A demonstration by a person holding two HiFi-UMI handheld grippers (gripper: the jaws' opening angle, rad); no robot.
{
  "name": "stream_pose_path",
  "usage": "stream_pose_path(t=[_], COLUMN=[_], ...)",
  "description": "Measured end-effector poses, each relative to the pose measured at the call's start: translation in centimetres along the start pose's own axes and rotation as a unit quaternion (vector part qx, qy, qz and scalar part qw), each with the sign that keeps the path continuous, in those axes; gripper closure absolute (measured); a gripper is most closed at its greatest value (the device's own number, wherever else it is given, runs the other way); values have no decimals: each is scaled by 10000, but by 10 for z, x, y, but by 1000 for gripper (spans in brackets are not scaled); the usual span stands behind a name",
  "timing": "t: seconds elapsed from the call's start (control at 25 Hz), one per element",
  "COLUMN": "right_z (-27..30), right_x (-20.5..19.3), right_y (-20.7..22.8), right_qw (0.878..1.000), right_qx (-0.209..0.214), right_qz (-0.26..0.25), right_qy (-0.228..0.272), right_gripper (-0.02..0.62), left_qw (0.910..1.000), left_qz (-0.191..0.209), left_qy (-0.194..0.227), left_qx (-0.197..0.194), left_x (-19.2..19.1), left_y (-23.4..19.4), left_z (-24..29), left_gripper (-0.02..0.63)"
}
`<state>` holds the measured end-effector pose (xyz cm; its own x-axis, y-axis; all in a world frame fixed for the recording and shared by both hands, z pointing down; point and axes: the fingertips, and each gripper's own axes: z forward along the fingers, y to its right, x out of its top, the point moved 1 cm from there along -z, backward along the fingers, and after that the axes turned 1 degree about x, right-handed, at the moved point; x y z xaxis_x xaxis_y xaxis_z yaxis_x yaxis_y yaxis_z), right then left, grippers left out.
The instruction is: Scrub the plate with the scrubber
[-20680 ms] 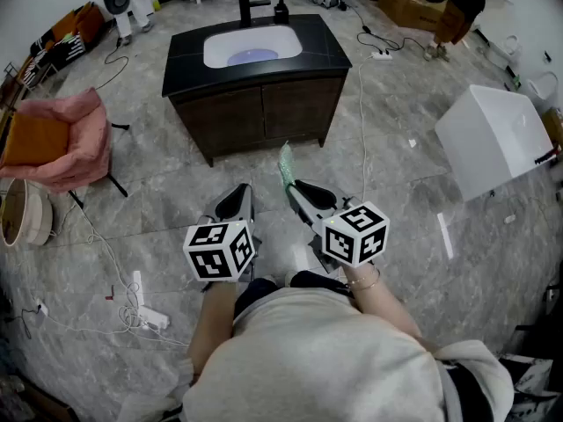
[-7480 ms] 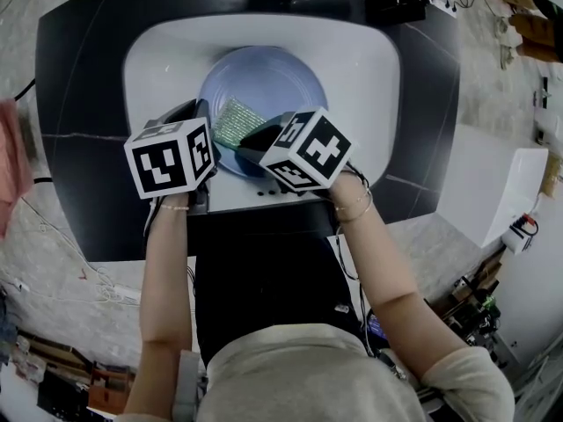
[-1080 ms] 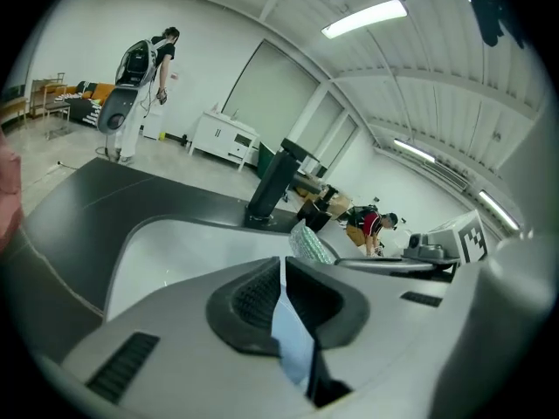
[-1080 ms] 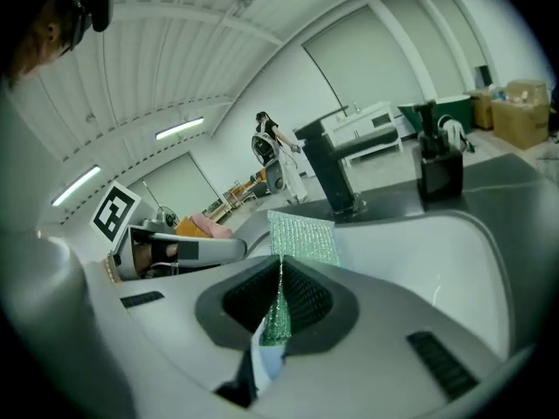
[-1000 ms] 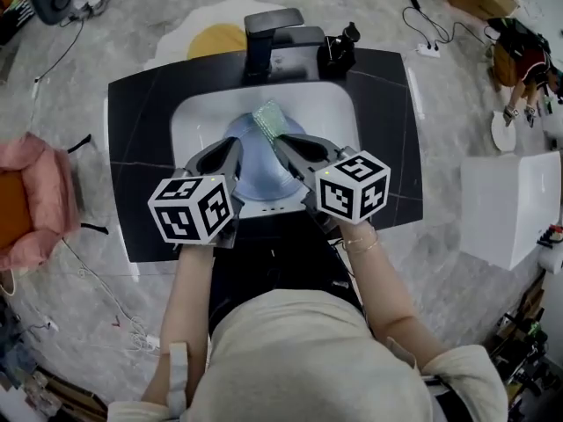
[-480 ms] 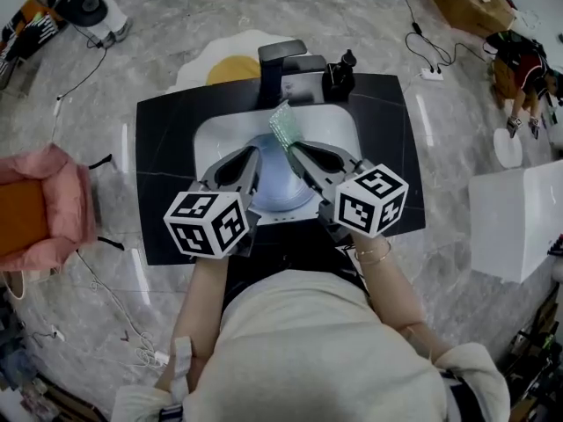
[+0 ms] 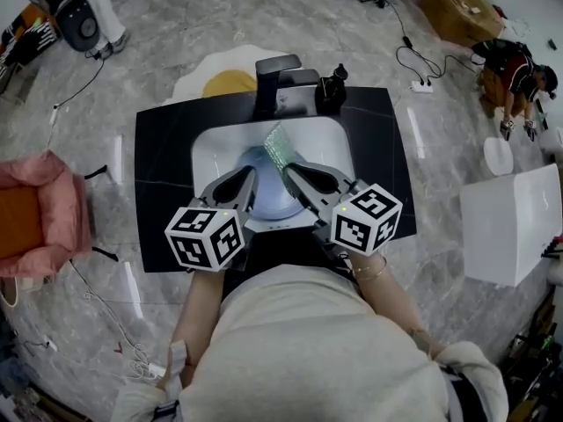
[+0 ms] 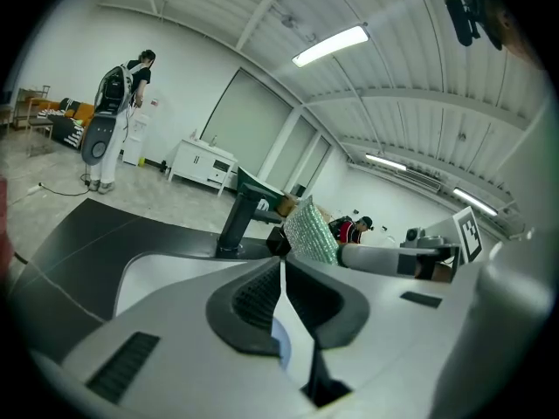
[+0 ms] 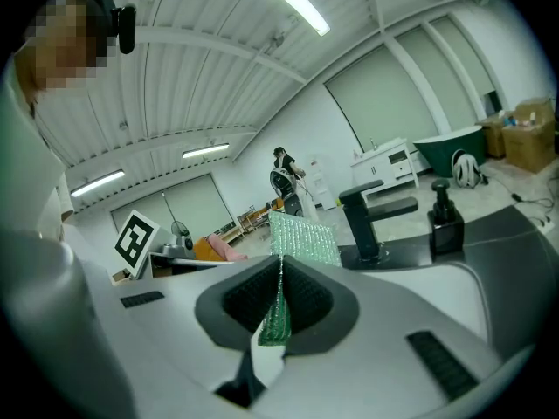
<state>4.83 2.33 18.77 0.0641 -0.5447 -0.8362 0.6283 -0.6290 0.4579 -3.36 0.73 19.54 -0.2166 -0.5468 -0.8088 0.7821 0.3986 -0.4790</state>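
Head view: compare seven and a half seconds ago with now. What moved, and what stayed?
Both grippers pulled back toward the person, and the right gripper lifted the scrubber off the plate. Unchanged: the right gripper grips the scrubber and the plate lies in the sink; the left gripper is shut and empty.

The scrubber (image 9: 303, 238), a flat green pad of glittery mesh, stood on edge with its lower end pinched between the closed jaws of the right gripper (image 9: 281, 269). It was held up over the far side of the basin. The plate (image 7: 266, 187), round and pale blue, lay flat in the bottom of the white sink (image 7: 211, 148), below the scrubber.
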Motion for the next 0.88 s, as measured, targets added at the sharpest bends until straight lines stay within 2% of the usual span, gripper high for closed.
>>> stream_pose_path(t=[0.12, 0.36, 0.88], right_z=[-1, 1, 3], right_x=[-5, -18, -34], right_y=[0, 6, 5], right_qw=[9999, 9992, 9974], right_qx=[-51, -218, 12], right_qz=[70, 281, 557], right_qy=[-84, -209, -452], right_gripper=[571, 571, 571], left_qw=[9996, 9982, 9980], left_qz=[69, 193, 69], left_qy=[-215, -536, -619], left_qx=[141, 167, 145], left_x=[-10, -33, -40], left_y=[-1, 2, 2], left_z=[1, 4, 7], left_gripper=[574, 574, 574])
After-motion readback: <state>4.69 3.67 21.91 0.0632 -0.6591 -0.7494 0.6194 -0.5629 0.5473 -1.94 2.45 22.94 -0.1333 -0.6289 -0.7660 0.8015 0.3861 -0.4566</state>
